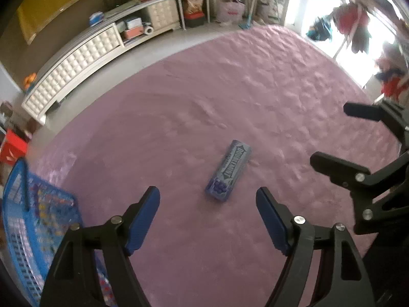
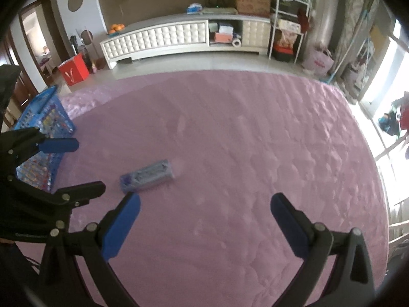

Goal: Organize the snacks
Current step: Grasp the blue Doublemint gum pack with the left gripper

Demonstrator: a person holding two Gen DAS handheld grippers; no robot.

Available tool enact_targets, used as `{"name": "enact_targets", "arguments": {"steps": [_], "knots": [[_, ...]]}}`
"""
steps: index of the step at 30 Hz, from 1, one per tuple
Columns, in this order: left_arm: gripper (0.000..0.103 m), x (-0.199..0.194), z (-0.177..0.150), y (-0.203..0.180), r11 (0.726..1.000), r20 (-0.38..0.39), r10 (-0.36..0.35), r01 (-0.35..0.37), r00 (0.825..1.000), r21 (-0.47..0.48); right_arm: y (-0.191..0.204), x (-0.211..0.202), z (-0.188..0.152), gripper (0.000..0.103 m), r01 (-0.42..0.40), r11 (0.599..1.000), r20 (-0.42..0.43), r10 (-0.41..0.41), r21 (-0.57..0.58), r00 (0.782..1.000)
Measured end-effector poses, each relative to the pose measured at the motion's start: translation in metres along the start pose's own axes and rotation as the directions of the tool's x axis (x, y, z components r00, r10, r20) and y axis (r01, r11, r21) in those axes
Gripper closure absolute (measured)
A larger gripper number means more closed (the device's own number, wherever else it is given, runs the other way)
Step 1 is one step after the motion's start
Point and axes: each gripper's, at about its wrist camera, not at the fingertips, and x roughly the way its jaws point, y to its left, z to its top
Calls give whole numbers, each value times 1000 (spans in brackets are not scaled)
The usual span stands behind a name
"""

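At the pink mattress's (image 1: 255, 81) left edge sits the blue basket (image 1: 15, 220), holding bright wrappers. The left gripper (image 1: 208, 216), jaws spread and empty, hovers over the gum pack (image 1: 228, 170), well in from every edge. It looks light, stiff and glossy: pinch across its narrow sides. The right gripper (image 2: 204, 226) is also spread, empty.

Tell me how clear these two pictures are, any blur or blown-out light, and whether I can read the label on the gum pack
Left wrist view: the gum pack on the pink mattress is fairly sharp, its label partly readable; the window at upper right is blown out white. Right wrist view: the pack is smeared, label unreadable; glare washes the right edge. Both bend the room at the edges.
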Motion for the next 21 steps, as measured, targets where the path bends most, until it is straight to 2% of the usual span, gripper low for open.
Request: {"name": "enact_targets", "arguments": {"steps": [4, 6, 7, 9, 16, 21], "knots": [[45, 29, 6, -8, 999, -42, 0, 1, 999, 35, -12, 12, -4, 0, 2, 1000, -19, -1, 18, 1000], [54, 40, 8, -9, 999, -61, -17, 19, 998, 37, -16, 17, -6, 0, -4, 1000, -24, 4, 30, 1000], [55, 47, 9, -11, 999, -72, -30, 32, 997, 38, -18, 20, -7, 0, -9, 999, -27, 10, 35, 1000], [67, 56, 10, -11, 998, -88, -45, 48, 995, 38, -20, 25, -7, 0, -10, 999, -35, 12, 41, 999], [70, 64, 12, -11, 996, -96, -78, 83, 992, 44, -23, 32, -9, 0, -12, 998, -55, 15, 62, 998], [70, 64, 12, -15, 995, -98, -71, 78, 993, 65, -22, 31, -11, 0, -24, 997, -62, 28, 73, 998]]}}
